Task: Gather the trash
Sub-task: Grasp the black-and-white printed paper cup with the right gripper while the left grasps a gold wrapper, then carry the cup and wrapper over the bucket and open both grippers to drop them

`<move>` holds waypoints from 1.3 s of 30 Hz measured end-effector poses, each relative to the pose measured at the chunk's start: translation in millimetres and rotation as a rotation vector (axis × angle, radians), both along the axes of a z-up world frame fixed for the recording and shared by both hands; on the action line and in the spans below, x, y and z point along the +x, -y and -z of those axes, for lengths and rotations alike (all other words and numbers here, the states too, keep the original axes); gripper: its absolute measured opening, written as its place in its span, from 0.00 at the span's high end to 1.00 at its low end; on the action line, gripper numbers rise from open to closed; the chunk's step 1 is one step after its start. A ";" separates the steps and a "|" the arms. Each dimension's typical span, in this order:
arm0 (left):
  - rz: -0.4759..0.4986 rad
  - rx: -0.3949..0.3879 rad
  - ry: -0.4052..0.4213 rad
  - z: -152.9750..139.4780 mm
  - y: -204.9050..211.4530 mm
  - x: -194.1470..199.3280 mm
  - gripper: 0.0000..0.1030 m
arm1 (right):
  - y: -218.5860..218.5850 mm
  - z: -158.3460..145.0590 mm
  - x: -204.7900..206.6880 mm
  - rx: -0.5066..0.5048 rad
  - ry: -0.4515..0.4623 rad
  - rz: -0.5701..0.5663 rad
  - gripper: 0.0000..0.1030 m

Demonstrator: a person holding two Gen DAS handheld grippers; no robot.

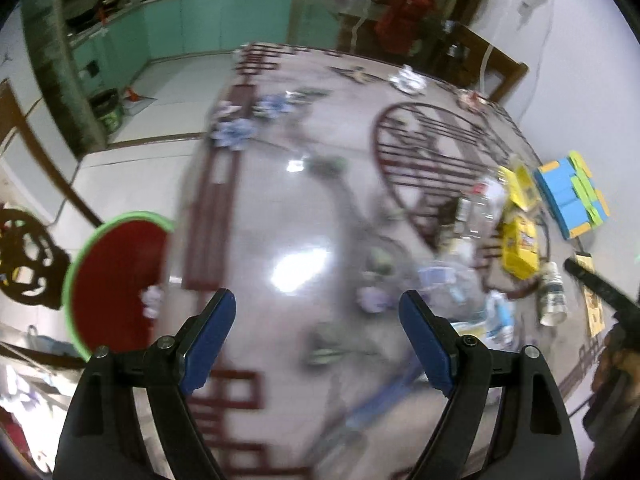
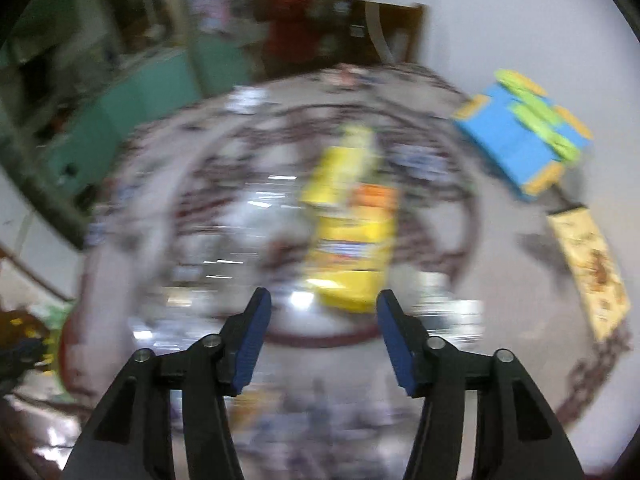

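Table (image 1: 280,208): I see glossy, round, maroon lattice print.
Bin (image 1: 116,280): red, green-rimmed, left of table.
Left gripper (image 1: 316,312): jaws apart, empty.
Right gripper (image 2: 323,308): jaws apart, empty, above the table's crumpled yellow carton (image 2: 352,248).

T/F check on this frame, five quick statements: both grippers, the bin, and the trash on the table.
1. The left gripper holds nothing. True.
2. The right gripper is clamped on the yellow box. False: its fingers are apart, and the box lies beyond them.
3. The red bin with a green rim sits left of the table in the left wrist view. True.
4. The bin is empty. False: a crumpled white wad shows inside.
5. A blue block with yellow and green parts sits near the table's right edge. True.
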State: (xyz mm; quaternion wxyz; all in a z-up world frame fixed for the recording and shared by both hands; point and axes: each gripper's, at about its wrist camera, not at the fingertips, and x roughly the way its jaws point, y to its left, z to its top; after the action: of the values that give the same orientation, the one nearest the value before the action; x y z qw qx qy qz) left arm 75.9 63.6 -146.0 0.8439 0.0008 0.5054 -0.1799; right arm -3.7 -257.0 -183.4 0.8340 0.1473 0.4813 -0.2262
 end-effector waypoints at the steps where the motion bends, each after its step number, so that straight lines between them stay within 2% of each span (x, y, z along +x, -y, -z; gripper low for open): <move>1: 0.011 0.000 -0.001 1.3 14.2 -1.2 0.18 | 16.1 10.2 -4.5 -0.001 -0.034 0.012 0.47; 5: 0.065 0.011 -0.001 4.4 65.2 0.7 0.18 | 52.0 50.3 -14.9 0.083 -0.137 -0.021 0.50; 6: 0.088 0.017 -0.002 5.9 80.7 3.7 0.18 | 55.7 57.1 -17.0 0.107 -0.147 -0.037 0.57; 7: 0.106 0.022 0.000 7.7 93.1 6.5 0.18 | 59.0 59.6 -19.8 0.129 -0.125 -0.053 0.68; 8: 0.122 0.028 0.001 10.7 104.1 8.7 0.18 | 62.7 58.3 -20.7 0.133 -0.119 -0.068 0.71; 11: 0.154 0.064 -0.025 24.3 131.7 21.8 0.18 | 71.6 48.7 -22.2 0.153 -0.102 -0.104 0.72; 14: 0.126 0.089 -0.052 38.0 144.2 38.1 0.19 | 85.2 35.1 -24.8 0.188 -0.053 -0.125 0.72; 17: 0.079 0.080 -0.125 56.7 149.7 58.6 0.19 | 100.7 26.6 -23.4 0.204 -0.036 -0.133 0.72; 18: 0.059 0.071 -0.135 60.1 149.6 63.9 0.21 | 105.1 26.5 -22.6 0.211 -0.034 -0.135 0.72; 20: 0.015 0.060 -0.146 64.1 148.1 72.0 0.35 | 111.0 22.6 -21.6 0.216 -0.028 -0.145 0.72; 22: -0.006 0.077 -0.181 71.5 149.1 78.6 0.72 | 112.5 24.2 -20.2 0.220 -0.022 -0.158 0.72; 24: -0.010 0.024 -0.225 76.8 147.1 82.8 0.81 | 111.1 23.0 -19.0 0.220 -0.018 -0.173 0.72; 28: -0.033 -0.002 -0.206 64.7 140.5 77.5 0.83 | 107.0 20.7 -18.2 0.200 -0.003 -0.203 0.72; 32: -0.042 -0.004 -0.156 41.9 133.8 62.0 0.83 | 80.4 24.9 -0.4 0.180 0.017 -0.238 0.71; 39: -0.026 -0.016 -0.079 8.0 126.5 29.6 0.83 | 62.5 -4.6 11.0 0.185 0.106 -0.284 0.71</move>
State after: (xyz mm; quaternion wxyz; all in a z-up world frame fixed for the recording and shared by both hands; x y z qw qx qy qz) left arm 105.5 -62.9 -154.0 0.8254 -0.0197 0.5370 -0.1729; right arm 7.3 -319.6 -178.8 0.8647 0.1656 0.4713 -0.0526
